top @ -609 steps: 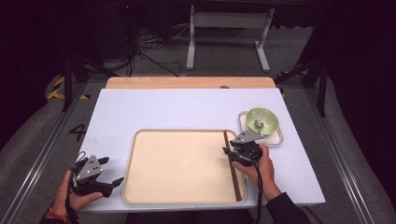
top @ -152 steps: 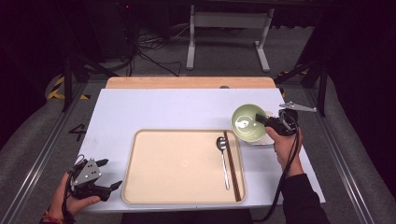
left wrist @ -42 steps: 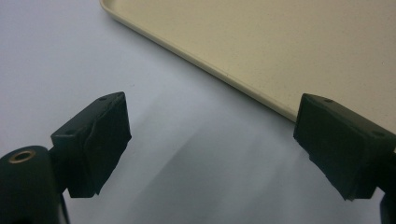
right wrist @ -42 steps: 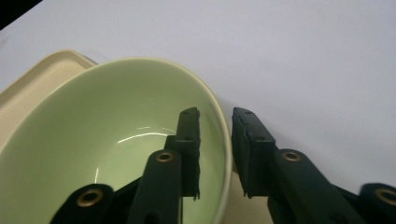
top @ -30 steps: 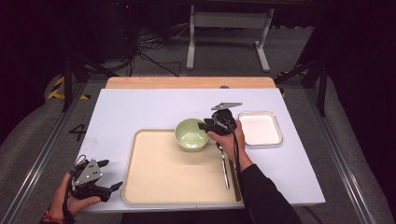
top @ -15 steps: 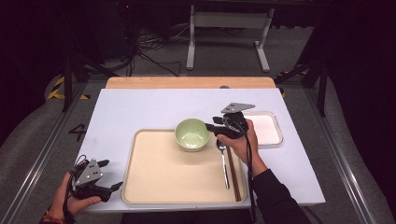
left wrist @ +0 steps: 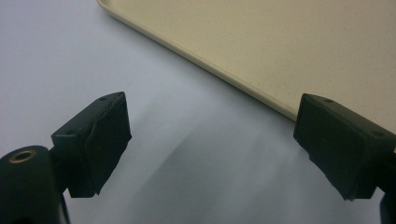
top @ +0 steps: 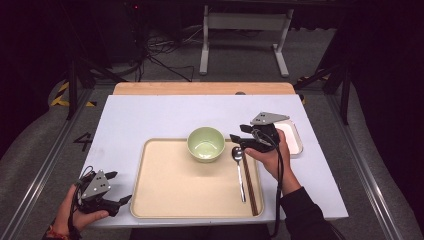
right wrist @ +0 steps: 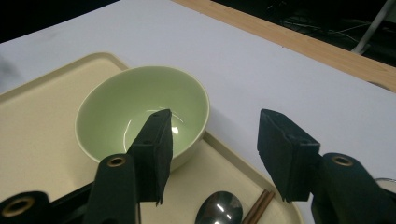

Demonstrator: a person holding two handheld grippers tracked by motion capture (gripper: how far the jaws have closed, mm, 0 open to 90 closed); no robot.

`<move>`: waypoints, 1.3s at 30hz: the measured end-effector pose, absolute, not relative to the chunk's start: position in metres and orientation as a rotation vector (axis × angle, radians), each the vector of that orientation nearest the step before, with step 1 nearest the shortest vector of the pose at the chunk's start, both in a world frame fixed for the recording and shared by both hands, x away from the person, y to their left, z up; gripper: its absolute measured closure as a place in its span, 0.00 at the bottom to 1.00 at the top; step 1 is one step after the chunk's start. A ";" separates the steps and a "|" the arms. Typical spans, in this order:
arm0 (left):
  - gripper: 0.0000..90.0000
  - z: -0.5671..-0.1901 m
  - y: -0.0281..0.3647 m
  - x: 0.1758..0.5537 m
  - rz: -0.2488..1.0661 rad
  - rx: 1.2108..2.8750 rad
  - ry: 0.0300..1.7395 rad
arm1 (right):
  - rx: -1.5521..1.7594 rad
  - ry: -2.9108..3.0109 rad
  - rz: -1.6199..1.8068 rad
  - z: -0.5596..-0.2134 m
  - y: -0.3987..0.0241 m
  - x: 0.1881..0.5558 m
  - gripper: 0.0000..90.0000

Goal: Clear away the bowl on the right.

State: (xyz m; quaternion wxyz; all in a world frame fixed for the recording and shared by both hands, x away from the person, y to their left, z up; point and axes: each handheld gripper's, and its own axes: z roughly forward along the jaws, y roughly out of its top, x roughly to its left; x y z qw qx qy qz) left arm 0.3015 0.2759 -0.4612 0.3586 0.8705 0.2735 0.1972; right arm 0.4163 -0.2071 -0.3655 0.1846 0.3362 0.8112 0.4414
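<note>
The left hand-held gripper [top: 114,187] rests at the near left corner of the counter [top: 150,115], just beside the tray [top: 170,185], its jaws spread wide with nothing but bare counter between them. On the tray's right side lie a spoon [top: 239,167] and a pair of brown chopsticks [top: 250,187], side by side and running front to back. Beyond them the right hand-held gripper [top: 237,141] hovers just right of the green bowl [top: 205,144], released: its jaws have just been opening and nothing sits between them. The bowl stands upright at the tray's far edge, empty, its glossy inside catching the light. It looks like glazed ceramic: stiff, probably slippery, fairly weighty, and liable to chip, so the rim wall, pinched from above with one jaw inside, seems the surest hold. Farther right a white square dish [top: 294,137] sits on the counter.
</note>
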 end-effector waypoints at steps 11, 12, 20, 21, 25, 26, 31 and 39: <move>0.13 -0.461 0.276 0.301 0.511 2.256 0.700 | 0.944 2.262 1.189 -0.364 -0.228 0.409 0.42; 0.13 -0.461 0.276 0.301 0.512 2.258 0.700 | 0.944 2.259 1.171 -0.365 -0.231 0.408 0.41; 0.13 -0.461 0.276 0.301 0.514 2.256 0.700 | 0.977 2.228 1.113 -0.364 -0.252 0.401 0.37; 0.13 -0.461 0.276 0.301 0.516 2.256 0.701 | 0.976 2.224 1.105 -0.364 -0.255 0.401 0.36; 0.13 -0.461 0.277 0.301 0.515 2.256 0.702 | 1.003 2.200 1.089 -0.363 -0.271 0.399 0.35; 0.13 -0.461 0.277 0.301 0.516 2.255 0.703 | 1.012 2.189 1.090 -0.362 -0.275 0.399 0.35; 0.13 -0.461 0.276 0.301 0.513 2.257 0.702 | 1.079 2.123 1.088 -0.359 -0.302 0.397 0.35; 0.13 -0.461 0.277 0.301 0.516 2.258 0.698 | 1.193 2.019 1.086 -0.360 -0.340 0.396 0.40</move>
